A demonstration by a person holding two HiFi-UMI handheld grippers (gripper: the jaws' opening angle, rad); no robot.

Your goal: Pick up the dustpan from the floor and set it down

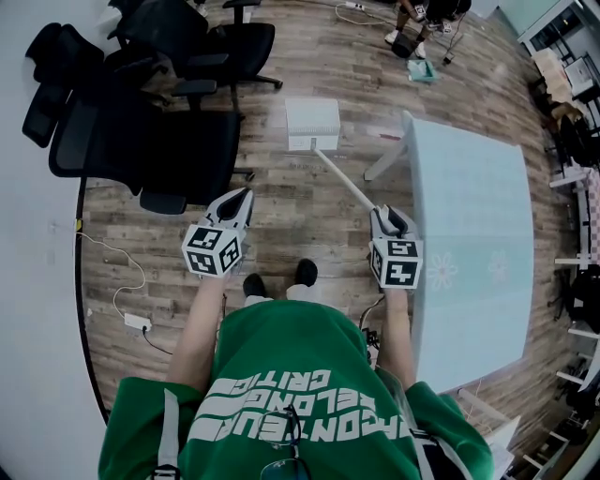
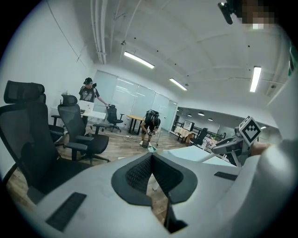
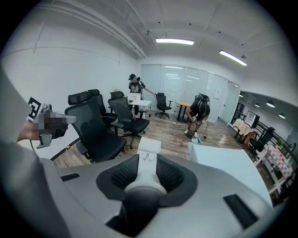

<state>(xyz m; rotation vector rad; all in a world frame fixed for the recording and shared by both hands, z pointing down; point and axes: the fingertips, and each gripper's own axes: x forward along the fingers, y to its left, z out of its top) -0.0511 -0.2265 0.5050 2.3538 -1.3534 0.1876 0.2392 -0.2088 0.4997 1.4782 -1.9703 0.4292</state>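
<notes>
The white plastic dustpan (image 1: pixel 312 125) looks light and stiff. Its long thin handle (image 1: pixel 345 184) is the best hold; the right hand-held gripper (image 1: pixel 388 216) squeezes it. The left hand-held gripper (image 1: pixel 242 199) is closed, empty.

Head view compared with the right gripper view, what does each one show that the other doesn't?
Only the head view: the person's green shirt, shoes and the full handle running out to the dustpan. Only the right gripper view: the right gripper up close, with jaws shut on that handle, ceiling lights and a standing person. Both: the dustpan, black chairs, the pale table and a crouching person.
</notes>
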